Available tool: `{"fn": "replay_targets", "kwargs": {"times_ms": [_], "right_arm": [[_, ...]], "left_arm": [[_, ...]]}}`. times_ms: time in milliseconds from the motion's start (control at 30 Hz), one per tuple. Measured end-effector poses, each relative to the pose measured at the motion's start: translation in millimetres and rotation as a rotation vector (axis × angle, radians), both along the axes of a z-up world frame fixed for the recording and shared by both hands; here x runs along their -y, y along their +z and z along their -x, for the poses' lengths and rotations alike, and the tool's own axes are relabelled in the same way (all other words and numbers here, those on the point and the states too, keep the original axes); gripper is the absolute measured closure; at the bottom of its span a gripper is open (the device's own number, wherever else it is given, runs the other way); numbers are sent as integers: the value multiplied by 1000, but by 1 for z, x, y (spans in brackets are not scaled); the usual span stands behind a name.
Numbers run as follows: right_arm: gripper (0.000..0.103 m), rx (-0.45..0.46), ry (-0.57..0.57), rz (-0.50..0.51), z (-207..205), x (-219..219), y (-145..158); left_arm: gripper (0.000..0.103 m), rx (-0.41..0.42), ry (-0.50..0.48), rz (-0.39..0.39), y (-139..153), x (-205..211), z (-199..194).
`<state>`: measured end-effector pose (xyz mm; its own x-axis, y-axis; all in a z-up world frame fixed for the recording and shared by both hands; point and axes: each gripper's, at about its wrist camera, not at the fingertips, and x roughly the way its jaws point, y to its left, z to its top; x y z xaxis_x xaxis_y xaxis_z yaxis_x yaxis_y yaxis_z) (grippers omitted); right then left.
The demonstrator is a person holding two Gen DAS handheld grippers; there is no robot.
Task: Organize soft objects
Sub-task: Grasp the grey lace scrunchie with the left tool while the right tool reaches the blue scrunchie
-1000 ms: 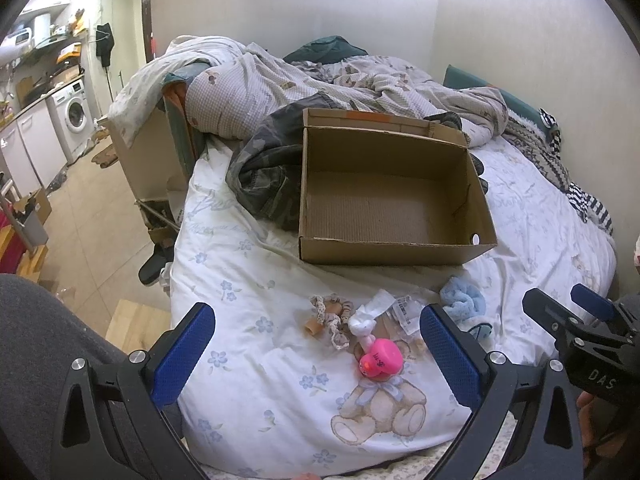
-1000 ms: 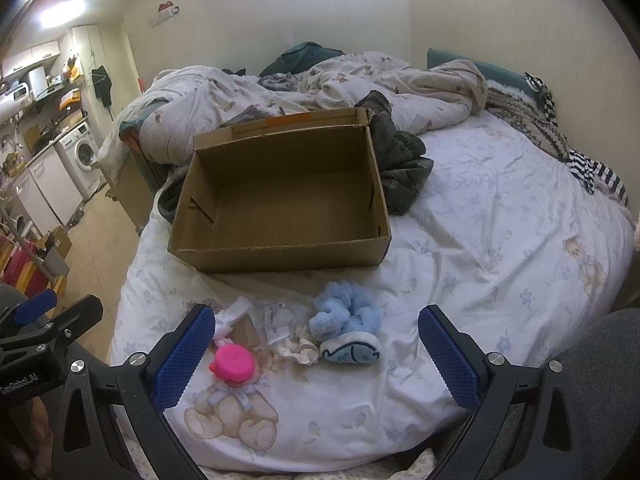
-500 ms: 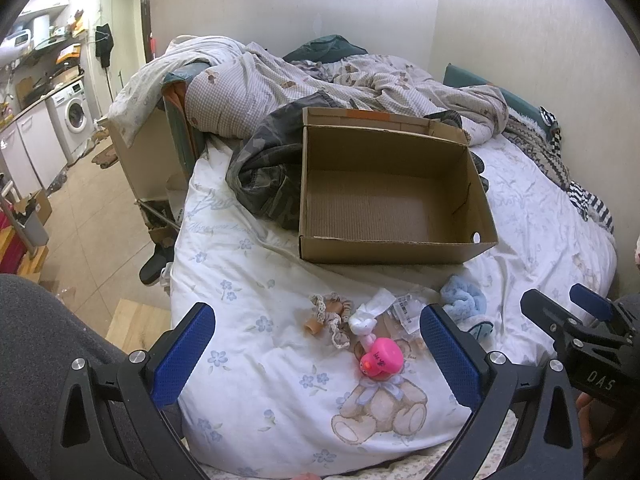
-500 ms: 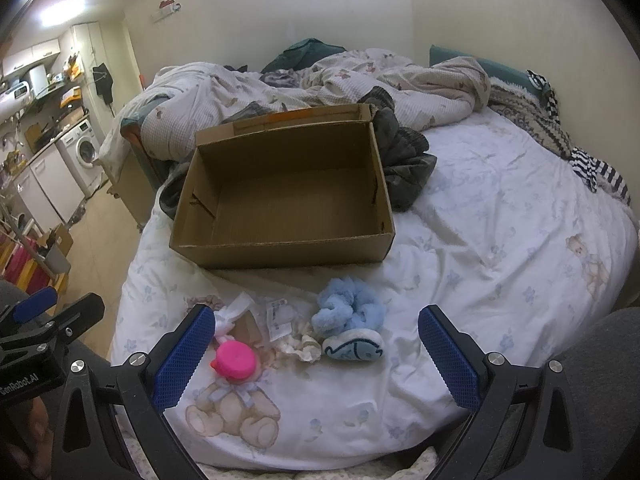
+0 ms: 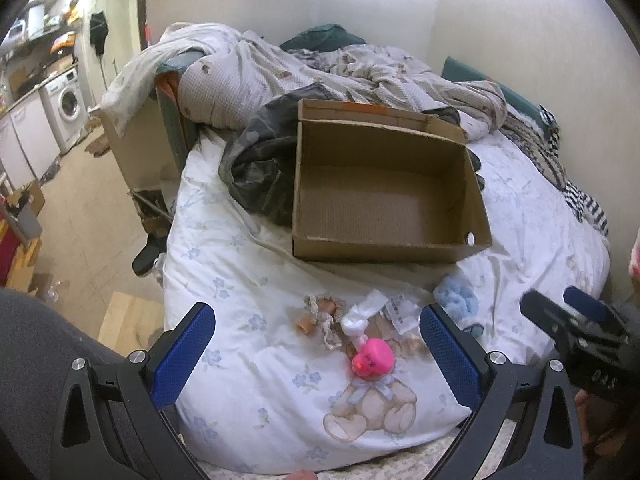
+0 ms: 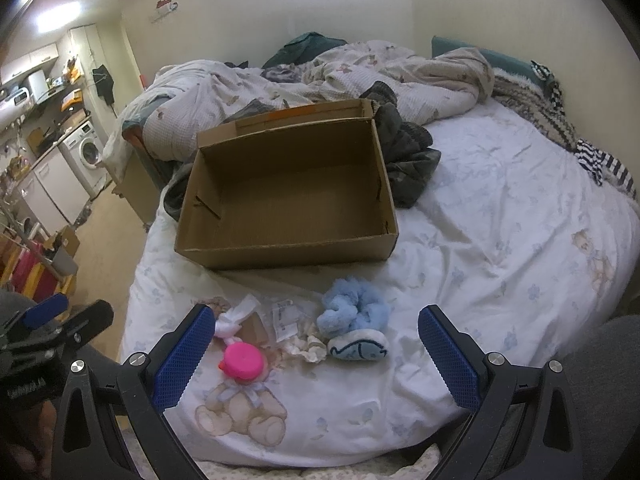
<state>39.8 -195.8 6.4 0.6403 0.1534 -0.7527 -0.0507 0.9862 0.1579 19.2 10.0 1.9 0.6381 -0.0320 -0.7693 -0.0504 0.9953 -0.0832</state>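
Nothing's been sorted yet as far as I can tell: the blue fluffy scrunchie (image 6: 354,312), the little fish pouch (image 6: 359,349) touching it, the cream scrunchie (image 6: 306,347) and the pink toy (image 6: 242,362) all sit in a loose cluster on the bed (image 6: 500,240), and the cardboard box (image 6: 288,196) just behind them has nothing in it. The right gripper (image 6: 316,354) hangs wide open, holding nothing, with the cluster lying between its fingers in view, the scrunchie and pouch about centred. The left gripper (image 5: 318,354) is just as wide and bare, nearer the pink toy and the brown lacy scrunchie (image 5: 322,314).
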Motion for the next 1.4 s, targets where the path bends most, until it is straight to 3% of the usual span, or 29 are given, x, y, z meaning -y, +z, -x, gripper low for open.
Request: {"fn": "replay_targets", "kwargs": {"times_ms": [233,367,500,533,667,733,833,967,1133,1167,1233,1400], "right_arm": [[0,-93,47,-58,-35,10,12],[0,-157,58,-50,-55,15,5],[0,-246,64,-51,-76,22,-11],[0,-246,64,-51,-76,22,-11],[0,-329,38,-45,-94,35,-34],[0,-352,23,-52,-98,40,-44],[0,-389,-1,-73,-103,48,-59],[0,-433,-21,-93,-107,53,-74],[0,-444,-34,-112,-111,55,-82],[0,-447,-35,-111,-111,55,-84],[0,-449,-38,-111,-113,55,-86],[0,-453,-54,-132,-114,59,-87]], "left_arm": [[1,-132,48,-6,-1,-16,-39],[1,-278,29,54,-24,-28,-70],[1,-392,45,57,-51,-36,-94],[4,-409,52,69,-58,-38,-98],[32,-518,74,160,-93,-44,-119],[34,-548,74,188,-103,-41,-123],[35,-563,49,168,-114,-31,-129],[57,-594,10,150,-128,-20,-139],[69,-636,-15,188,-144,-17,-147],[82,-642,-21,192,-146,-16,-147],[95,-640,-27,197,-145,-15,-147],[96,-565,-71,239,-107,-14,-138]]}}
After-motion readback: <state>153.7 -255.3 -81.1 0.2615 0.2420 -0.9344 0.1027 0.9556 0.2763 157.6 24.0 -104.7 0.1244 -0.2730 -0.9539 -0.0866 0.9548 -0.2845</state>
